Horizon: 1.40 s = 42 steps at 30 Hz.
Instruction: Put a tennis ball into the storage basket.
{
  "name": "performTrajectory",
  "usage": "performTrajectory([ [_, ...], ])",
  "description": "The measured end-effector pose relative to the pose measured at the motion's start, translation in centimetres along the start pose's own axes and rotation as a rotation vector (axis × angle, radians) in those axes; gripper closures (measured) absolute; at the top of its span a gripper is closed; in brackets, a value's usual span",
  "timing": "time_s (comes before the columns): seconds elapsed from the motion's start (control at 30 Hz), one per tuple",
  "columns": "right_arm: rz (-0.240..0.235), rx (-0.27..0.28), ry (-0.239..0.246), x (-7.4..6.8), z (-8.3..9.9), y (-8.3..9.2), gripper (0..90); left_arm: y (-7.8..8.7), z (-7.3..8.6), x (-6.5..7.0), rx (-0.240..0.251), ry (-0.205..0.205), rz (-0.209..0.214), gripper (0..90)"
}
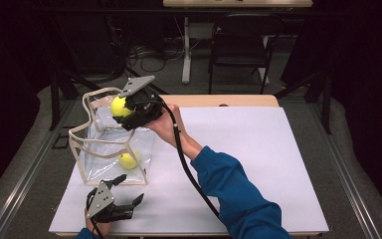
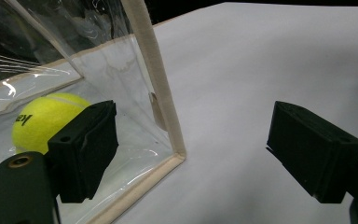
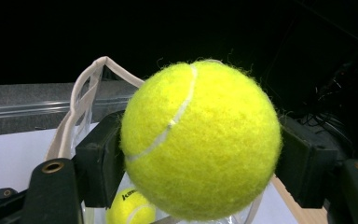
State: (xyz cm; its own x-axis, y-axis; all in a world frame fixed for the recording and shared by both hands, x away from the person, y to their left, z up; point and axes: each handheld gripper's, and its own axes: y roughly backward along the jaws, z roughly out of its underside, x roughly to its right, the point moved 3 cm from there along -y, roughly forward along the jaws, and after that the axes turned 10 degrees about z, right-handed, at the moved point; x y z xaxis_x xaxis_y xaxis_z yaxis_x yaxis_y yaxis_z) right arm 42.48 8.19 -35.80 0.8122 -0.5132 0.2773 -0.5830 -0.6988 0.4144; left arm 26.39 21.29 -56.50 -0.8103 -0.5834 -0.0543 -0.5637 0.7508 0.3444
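Yellow tennis balls, two: one [image 1: 119, 106] clamped in right gripper [image 1: 129, 110], one [image 1: 128, 160] inside clear bag [image 1: 92, 144]; left gripper [image 1: 125, 191] wide apart.

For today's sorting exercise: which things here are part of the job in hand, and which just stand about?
Part of the job:
held tennis ball
right gripper
clear bag
tennis ball in the bag
left gripper, open beside the bag

Standing about:
black chair
floor cables

Fuzzy felt tennis ball [image 3: 200, 140], glossy clear plastic bag [image 1: 104, 144] with cloth trim, matt white table [image 1: 258, 164]
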Motion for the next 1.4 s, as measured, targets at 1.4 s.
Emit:
performTrajectory([
  [1.4,-0.035,-0.070,0.019,-1.2,0.1,-1.5,25.3,0.0,0.0,0.0,-0.002,0.000,0.001,15.8],
])
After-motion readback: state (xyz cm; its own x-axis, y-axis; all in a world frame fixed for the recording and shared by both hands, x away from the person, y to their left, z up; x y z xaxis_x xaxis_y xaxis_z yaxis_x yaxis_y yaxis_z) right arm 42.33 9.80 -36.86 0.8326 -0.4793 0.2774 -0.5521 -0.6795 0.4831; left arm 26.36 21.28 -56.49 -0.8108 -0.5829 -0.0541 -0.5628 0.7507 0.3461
